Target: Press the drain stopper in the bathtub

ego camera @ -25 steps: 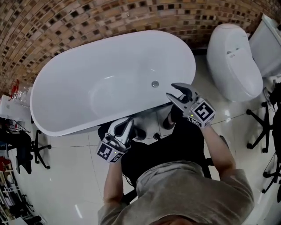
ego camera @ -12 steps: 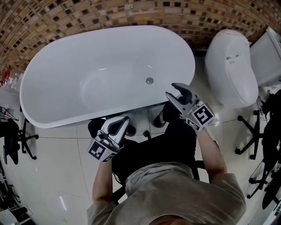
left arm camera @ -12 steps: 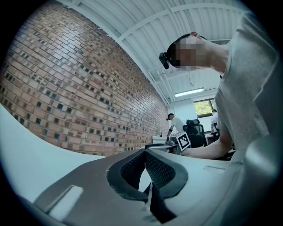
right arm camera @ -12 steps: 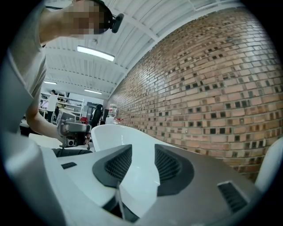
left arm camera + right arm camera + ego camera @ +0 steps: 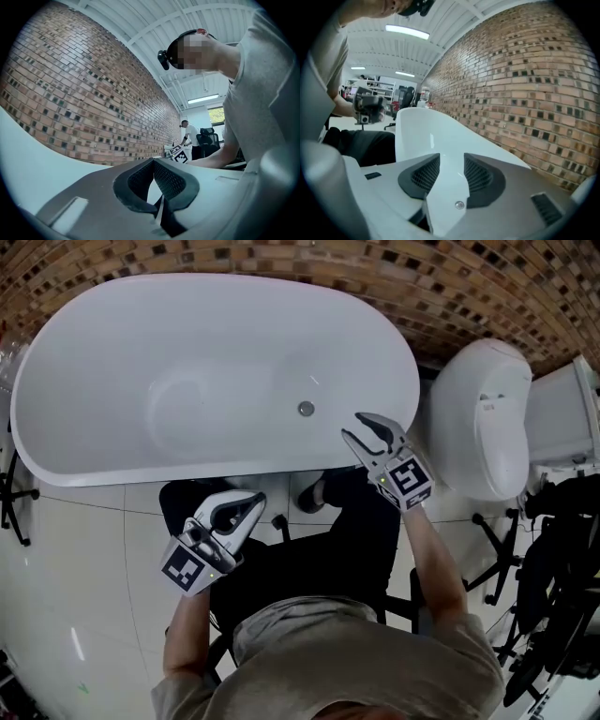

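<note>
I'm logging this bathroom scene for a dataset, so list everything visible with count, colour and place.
Glossy oval bathtub: one, white, against the wall.
Round metal drain stopper: one, silver, on the tub floor.
Brick-pattern wall: one, brown, behind the tub.
Toilet: one, white, right of the tub.
Glossy tiled floor: one, white, underneath.
Wheeled chairs: several, black, floor's edges.
Left gripper: one, grey, shut, outside the tub.
Right gripper: one, grey, fingers open, empty, at the tub's near rim.

place: bathroom mock-up in workshop hall; signs: bathtub (image 5: 103, 334), toilet (image 5: 473, 418), brick wall (image 5: 469, 282); office chair (image 5: 206, 139), ceiling strip light (image 5: 407, 32)
</note>
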Available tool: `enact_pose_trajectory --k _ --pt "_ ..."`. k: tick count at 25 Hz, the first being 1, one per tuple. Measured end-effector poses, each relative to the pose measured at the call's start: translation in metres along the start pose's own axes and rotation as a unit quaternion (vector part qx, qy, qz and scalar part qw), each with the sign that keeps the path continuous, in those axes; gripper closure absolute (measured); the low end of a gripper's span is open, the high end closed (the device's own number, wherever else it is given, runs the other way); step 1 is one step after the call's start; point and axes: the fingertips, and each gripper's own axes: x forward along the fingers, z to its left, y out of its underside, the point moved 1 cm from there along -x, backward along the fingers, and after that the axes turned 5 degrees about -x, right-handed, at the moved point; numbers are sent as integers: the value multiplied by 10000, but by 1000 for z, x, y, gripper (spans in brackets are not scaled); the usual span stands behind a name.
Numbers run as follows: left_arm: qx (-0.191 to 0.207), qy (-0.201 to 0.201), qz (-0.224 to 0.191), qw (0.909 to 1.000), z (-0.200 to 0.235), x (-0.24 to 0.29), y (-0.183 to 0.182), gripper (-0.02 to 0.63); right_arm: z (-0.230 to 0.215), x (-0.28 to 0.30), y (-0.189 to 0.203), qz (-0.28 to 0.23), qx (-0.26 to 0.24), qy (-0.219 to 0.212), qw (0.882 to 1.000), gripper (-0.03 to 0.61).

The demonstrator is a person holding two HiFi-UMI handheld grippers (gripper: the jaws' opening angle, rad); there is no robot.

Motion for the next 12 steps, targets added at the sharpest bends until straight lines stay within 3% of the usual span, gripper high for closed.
enact_pose_trajectory --k 3,5,9,12 --pt "20 -48 -10 10000 5 -2 -4 614 -20 54 35 737 -295 -336 9963 419" --pt "-23 -98 -8 9999 9 -4 -5 614 -28 98 71 1333 -508 -688 9874 418" --pt "-52 -206 118 9997 12 -8 -5 614 -33 173 157 2530 -994 -1418 9518 417" --pt "-56 -225 224 9995 14 -10 -3 614 -33 213 210 3063 -1078 -1862 9273 423"
